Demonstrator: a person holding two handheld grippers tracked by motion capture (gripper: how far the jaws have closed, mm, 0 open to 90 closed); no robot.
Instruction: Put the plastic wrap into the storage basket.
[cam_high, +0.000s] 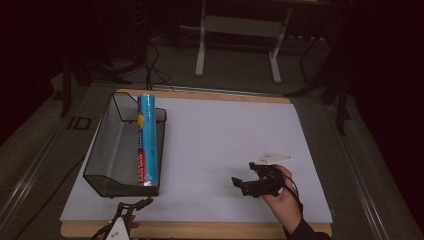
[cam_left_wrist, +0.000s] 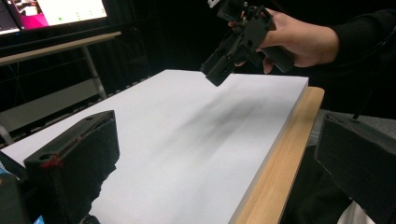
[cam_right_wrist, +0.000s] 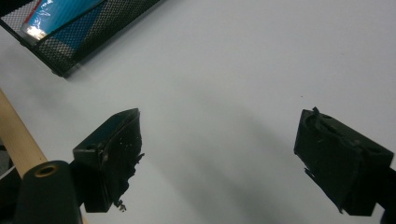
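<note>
From the high view I see my right gripper (cam_high: 248, 184) in the lower right of the frame, held in the person's hand (cam_high: 285, 200) just above the white board (cam_high: 225, 135), its jaws pointing toward the left edge of the picture. In the right gripper view those two black jaws stand wide apart with nothing between them, bare white surface under them. My left gripper (cam_high: 131, 210) sits at the bottom edge of the high view, left of centre, at the near wooden rim of the table (cam_high: 200, 230); in the left gripper view its jaws are also spread wide and hold nothing, and the right gripper (cam_left_wrist: 236, 44) hangs in the upper middle of that frame above the board. A black wire-mesh basket (cam_high: 107, 150) rests on the left part of the board, and a blue cylindrical roll (cam_high: 147, 140) lies inside it along its right wall, its far end poking above the basket's rim. The mesh basket (cam_right_wrist: 84, 39) and roll (cam_right_wrist: 60, 14) show in the upper left corner of the right gripper view.
</note>
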